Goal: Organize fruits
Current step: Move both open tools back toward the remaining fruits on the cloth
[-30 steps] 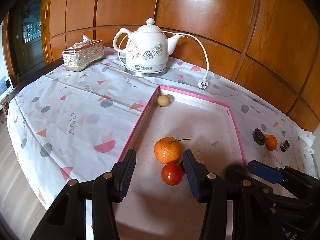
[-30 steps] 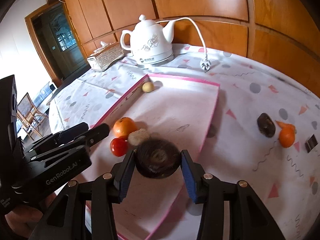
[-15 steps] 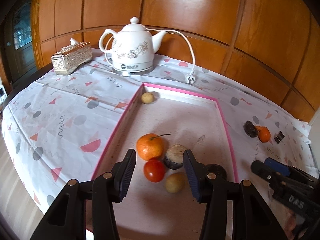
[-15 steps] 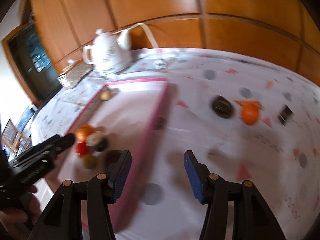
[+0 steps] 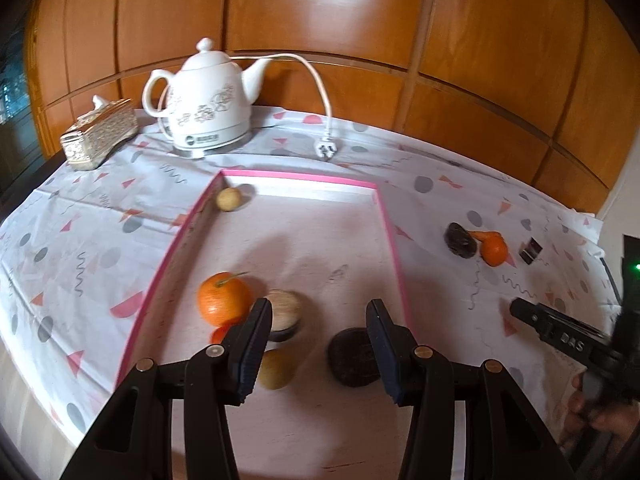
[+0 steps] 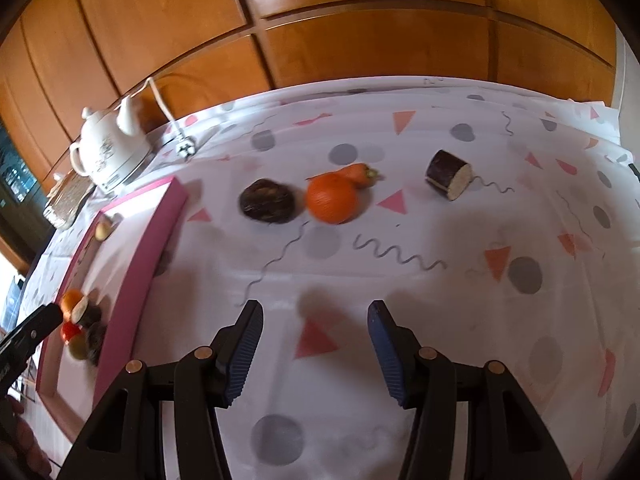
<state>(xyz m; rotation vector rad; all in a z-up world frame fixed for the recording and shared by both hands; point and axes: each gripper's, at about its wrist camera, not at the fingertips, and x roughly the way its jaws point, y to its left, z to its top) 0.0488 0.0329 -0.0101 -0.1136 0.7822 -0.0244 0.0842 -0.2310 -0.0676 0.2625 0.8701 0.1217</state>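
A: What do your two tools hold at this moment?

B: Nothing. My left gripper (image 5: 318, 322) has its jaws partly apart, and it hangs over the pink-edged tray (image 5: 390, 232) with no fruit between the pads. My right gripper (image 6: 316, 322) is also partly open and empty; under it I see only the patterned tablecloth (image 6: 400, 220).

A: Where are the fruits?

B: Some are inside the tray. The orange with a stem (image 5: 224, 298) lies near the left wall of the tray, and a red tomato (image 5: 222, 334) is just beside it, half hidden behind my left finger. Next to them there is a short piece with a pale cut face (image 5: 284, 312), a yellowish round fruit (image 5: 276, 368) and a dark round fruit (image 5: 352, 358). One small pale fruit (image 5: 229, 199) sits alone in the far left corner.

A: And outside the tray?

B: On the cloth, to the right of the tray, I see a dark fruit (image 6: 267, 201), an orange fruit (image 6: 331, 198) touching a small carrot (image 6: 358, 172), and further right a dark cut piece with a pale end (image 6: 448, 174). They are well apart from my right gripper.

A: What else stands on the table?

B: A white kettle (image 5: 208, 100) with its plug (image 5: 325, 149) lying on the cloth, and a tissue box (image 5: 98, 132) beside it.
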